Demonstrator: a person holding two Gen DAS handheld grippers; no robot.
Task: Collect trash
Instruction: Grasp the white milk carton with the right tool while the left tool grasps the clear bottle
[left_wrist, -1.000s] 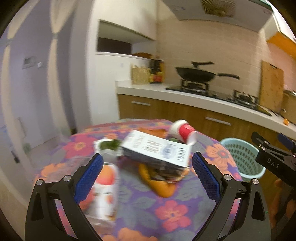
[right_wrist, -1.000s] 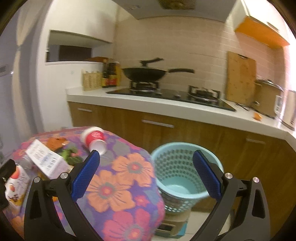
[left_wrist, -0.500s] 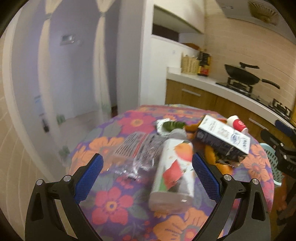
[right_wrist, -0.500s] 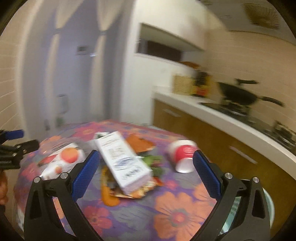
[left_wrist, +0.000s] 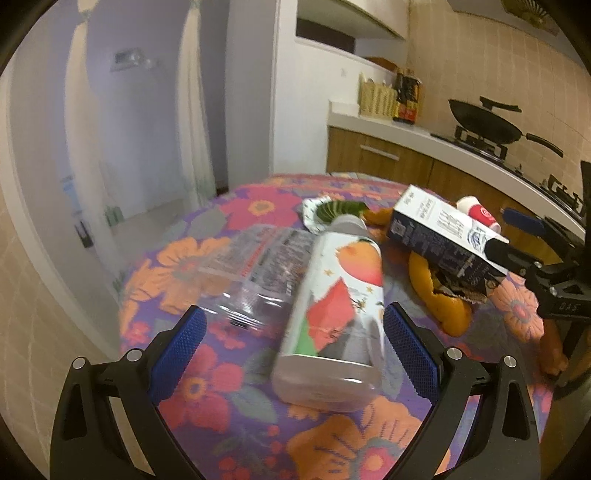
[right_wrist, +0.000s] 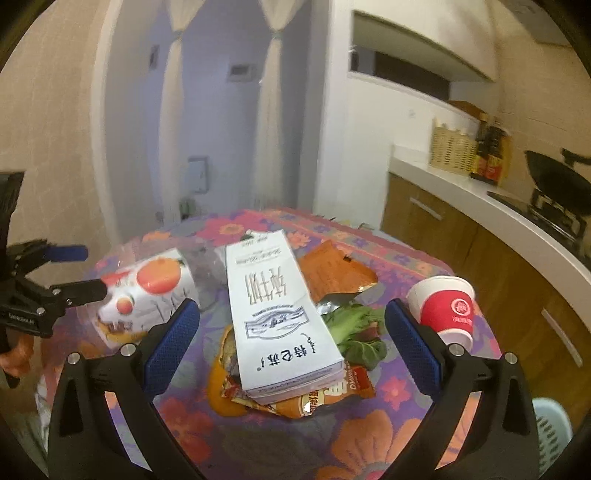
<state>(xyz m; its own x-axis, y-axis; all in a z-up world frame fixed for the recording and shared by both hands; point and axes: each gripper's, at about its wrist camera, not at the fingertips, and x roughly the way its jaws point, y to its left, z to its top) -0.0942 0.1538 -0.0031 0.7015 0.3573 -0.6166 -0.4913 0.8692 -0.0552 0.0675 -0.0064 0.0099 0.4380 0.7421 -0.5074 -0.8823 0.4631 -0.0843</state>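
You are working in a kitchen, at a round table (left_wrist: 192, 398) under a flowered cloth, with the counter and stove behind it. The trash lies heaped mid-table: a juice bottle (left_wrist: 340, 306) with an orange on its label lies on its side, base toward your left gripper (left_wrist: 291, 350), neck pointing away; the white carton (right_wrist: 273, 310) rests on top of an orange snack wrapper (right_wrist: 295, 398), some green leaves (right_wrist: 358, 332) and orange peel (left_wrist: 439, 306); a red paper cup (right_wrist: 447, 310) lies tipped over just beside that heap, toward the counter; a clear crumpled wrapper (left_wrist: 258, 266) sits against the bottle's far side.

Both claws stand wide and hold nothing — the left frames the bottle's base, the right gripper (right_wrist: 291, 347) frames the carton's near end. The step in hand looks like the first pick, and the bottle seems the better choice for the left; come in low so the pads (left_wrist: 177, 350) meet the flat sides, not the rounded shoulders, and close around the label's middle so it cannot pivot; keep the clear wrapper out of the bite. For the right, take the carton across its narrow width and lift it straight up; sliding it would likely drag the wrapper and peel along.

The pale blue basket (right_wrist: 550, 435) shows only at the lower right edge of the right view — below the table's rim; carry each piece there level.
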